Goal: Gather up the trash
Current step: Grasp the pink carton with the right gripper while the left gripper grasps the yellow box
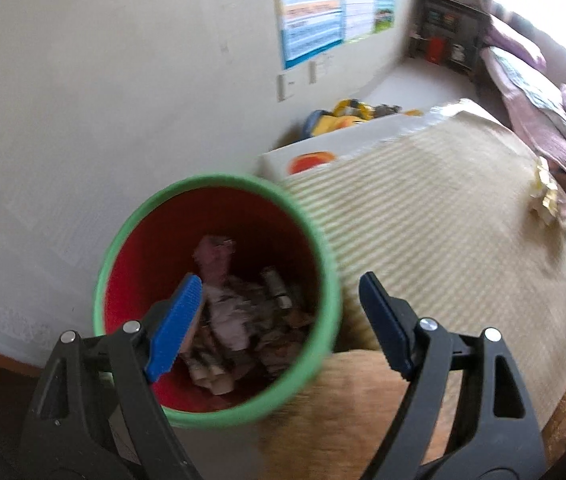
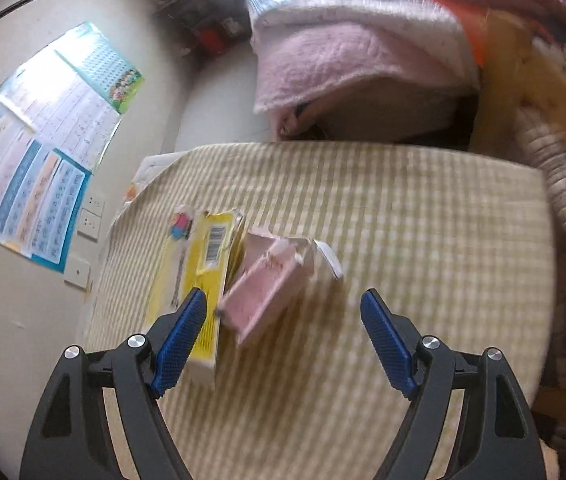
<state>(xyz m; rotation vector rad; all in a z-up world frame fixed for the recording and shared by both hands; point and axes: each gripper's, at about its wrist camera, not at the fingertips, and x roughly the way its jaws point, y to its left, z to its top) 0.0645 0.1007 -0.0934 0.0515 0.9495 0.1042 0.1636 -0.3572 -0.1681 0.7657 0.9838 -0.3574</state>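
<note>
A red bin with a green rim (image 1: 307, 232) stands beside the table and holds crumpled paper and other trash (image 1: 231, 312). My left gripper (image 1: 279, 292) is open and empty, its left finger over the bin's mouth. On the checked tablecloth (image 2: 403, 220) lie a flattened yellow box (image 2: 199, 264) and a torn pink carton (image 2: 267, 292). My right gripper (image 2: 283, 308) is open and empty, just above and in front of these two. The same trash shows small at the far right of the left wrist view (image 1: 547, 192).
A white box with a fruit picture (image 1: 347, 144) sits at the table's far edge. Posters (image 2: 35, 152) and sockets (image 2: 91, 212) are on the wall. Folded pink blankets (image 2: 355, 48) are stacked beyond the table. A dark shelf (image 1: 447, 32) stands in the far corner.
</note>
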